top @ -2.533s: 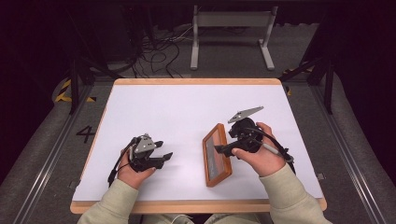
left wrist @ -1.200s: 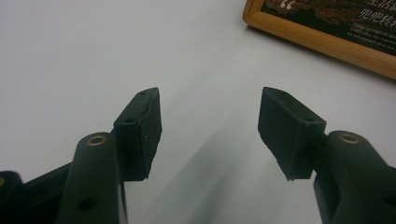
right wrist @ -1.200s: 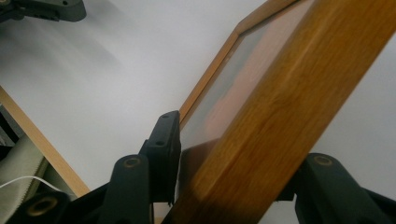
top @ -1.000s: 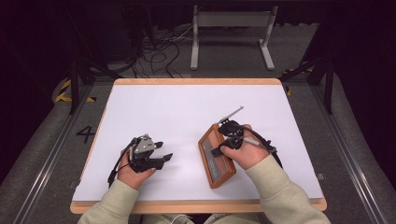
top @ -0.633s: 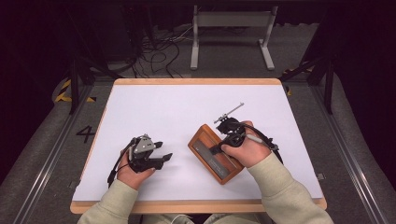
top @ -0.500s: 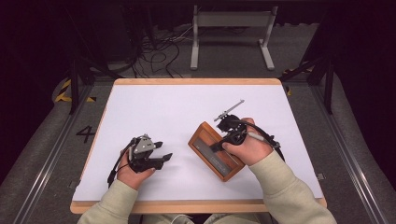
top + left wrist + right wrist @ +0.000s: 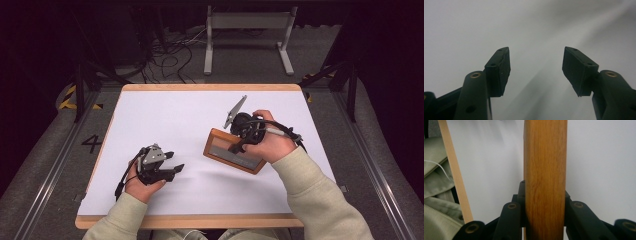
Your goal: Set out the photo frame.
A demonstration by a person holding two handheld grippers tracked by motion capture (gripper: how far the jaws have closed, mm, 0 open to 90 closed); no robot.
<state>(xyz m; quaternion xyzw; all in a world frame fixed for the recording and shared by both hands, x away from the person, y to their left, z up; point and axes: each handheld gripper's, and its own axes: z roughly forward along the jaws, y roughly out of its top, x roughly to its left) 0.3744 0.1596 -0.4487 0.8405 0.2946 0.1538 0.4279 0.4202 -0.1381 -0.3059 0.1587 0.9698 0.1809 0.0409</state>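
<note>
1. The right tongs [image 7: 239, 146] are closed on the rim of a wooden tray [image 7: 220, 148]. In the right gripper view the two black jaws press against both sides of the tray's brown wooden edge [image 7: 545, 170], which stands straight up between them.
2. The left tongs [image 7: 172, 170] are wide open and hold nothing. In the left gripper view the two pads [image 7: 499, 71] stand well apart, with blurred white surface between them.
3. The left tongs lie low on the white worktop [image 7: 165, 120], near its front left part, in the person's left hand [image 7: 142, 181].
4. The tray is in the right half of the worktop, under the right hand [image 7: 270, 142], and it lies slanted to the worktop edges. It has a grey inner face [image 7: 225, 152].
5. On the floor left of the worktop, a painted number "4" [image 7: 92, 144] can be read.
6. The tray is well apart from the left tongs, to their right.
</note>
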